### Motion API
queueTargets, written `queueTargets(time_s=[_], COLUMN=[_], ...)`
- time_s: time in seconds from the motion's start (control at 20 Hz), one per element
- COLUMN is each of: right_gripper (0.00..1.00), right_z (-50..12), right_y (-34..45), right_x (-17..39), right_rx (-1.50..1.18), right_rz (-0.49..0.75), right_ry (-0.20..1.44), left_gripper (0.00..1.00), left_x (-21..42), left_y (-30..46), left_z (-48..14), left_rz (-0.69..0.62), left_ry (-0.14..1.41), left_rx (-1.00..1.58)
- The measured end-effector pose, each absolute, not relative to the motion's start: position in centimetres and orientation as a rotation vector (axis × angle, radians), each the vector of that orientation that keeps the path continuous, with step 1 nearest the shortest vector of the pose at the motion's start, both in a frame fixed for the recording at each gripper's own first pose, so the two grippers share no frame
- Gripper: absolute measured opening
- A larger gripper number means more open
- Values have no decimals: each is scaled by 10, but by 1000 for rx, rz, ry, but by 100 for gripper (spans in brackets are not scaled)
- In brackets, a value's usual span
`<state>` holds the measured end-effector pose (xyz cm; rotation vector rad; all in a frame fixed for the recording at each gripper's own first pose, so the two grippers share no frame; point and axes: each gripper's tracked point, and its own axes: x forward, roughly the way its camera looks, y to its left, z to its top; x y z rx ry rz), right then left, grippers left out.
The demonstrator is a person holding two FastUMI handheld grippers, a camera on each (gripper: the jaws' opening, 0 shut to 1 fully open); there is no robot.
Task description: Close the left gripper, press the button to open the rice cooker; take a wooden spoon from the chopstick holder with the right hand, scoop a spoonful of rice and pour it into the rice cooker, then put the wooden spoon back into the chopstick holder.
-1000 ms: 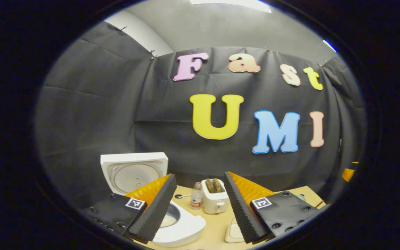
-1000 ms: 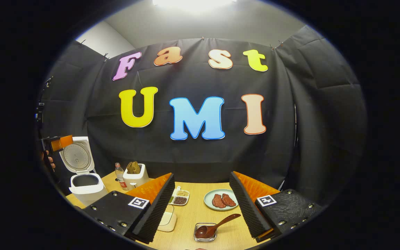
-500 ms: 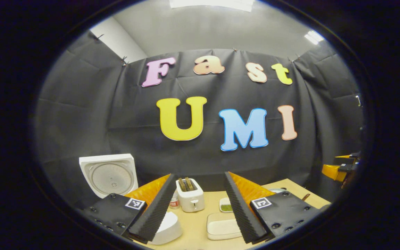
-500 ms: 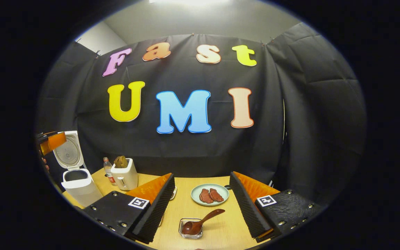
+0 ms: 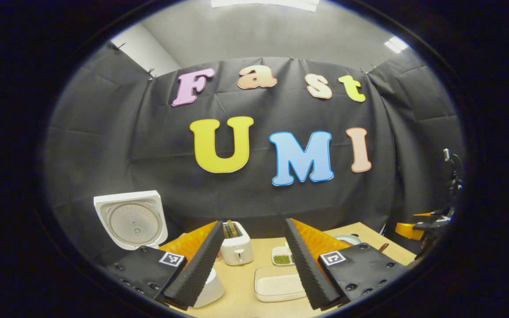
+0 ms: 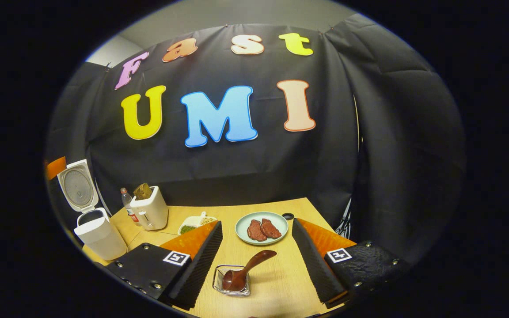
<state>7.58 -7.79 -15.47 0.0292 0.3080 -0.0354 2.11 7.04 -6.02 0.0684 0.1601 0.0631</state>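
with its jaws spread wide and empty, the right gripper (image 6: 256,260) faces the wooden spoon (image 6: 246,270), which lies just ahead between its fingers, bowl down in the wire chopstick holder (image 6: 231,280), handle slanting up to the right. the left gripper (image 5: 251,265), also wide, is farther off. beyond, on the wooden table (image 6: 276,289), the rice cooker (image 6: 97,232) stands open far left.

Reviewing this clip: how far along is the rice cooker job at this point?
Done: the rice cooker stands with its lid up. In hand: the right claw is open above the table, with the wooden spoon lying in its holder between its fingers, not yet gripped. The left claw is open and holds nothing. Left: grasping the spoon, scooping rice, pouring it into the cooker, returning the spoon.
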Motion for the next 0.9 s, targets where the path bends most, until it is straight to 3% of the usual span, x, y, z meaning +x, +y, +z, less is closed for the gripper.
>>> queueTargets(time_s=[0.05,0.65,0.7,0.75,0.8,0.85,0.9], right_gripper=[97,96,93,92,86,78,64], right_z=[-165,-283,-286,-289,-292,-293,-291], right_y=[-79,-83,-81,-78,-75,-73,-70], right_x=[79,116,118,121,123,124,126], right_rx=[37,286,288,292,300,307,325], right_rz=[-35,-58,-56,-51,-51,-52,-37], right_ry=[328,573,575,583,596,595,594], left_gripper=[96,99,92,99,96,100,96], left_x=[20,28,28,29,29,31,32], left_y=[69,62,62,63,64,64,64], left_z=[-61,-78,-78,-79,-80,-79,-81], left_rz=[60,51,50,50,50,51,49], left_ry=[166,219,222,226,226,229,233], left_rx=[74,44,45,47,48,48,48])
